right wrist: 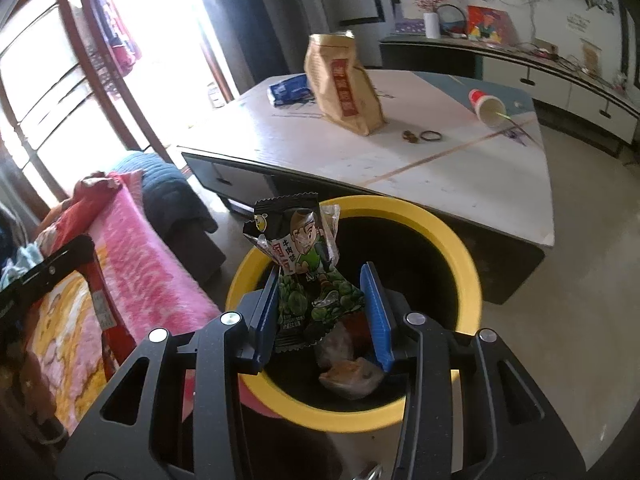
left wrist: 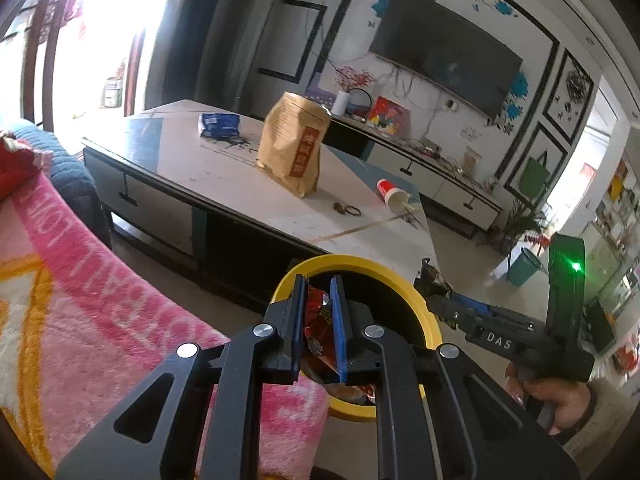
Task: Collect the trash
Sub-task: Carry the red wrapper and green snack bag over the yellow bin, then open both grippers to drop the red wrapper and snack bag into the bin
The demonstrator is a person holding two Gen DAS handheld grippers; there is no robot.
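Note:
A black bin with a yellow rim stands on the floor by the low table. My left gripper is shut on a red snack wrapper and holds it over the bin's mouth. My right gripper holds a green and black snack wrapper between its blue pads over the bin; it also shows in the left wrist view with the wrapper. Other trash lies at the bottom of the bin.
On the low table stand a brown paper bag, a blue packet, a tipped red and white cup and a hair tie. A pink blanket covers the sofa at left.

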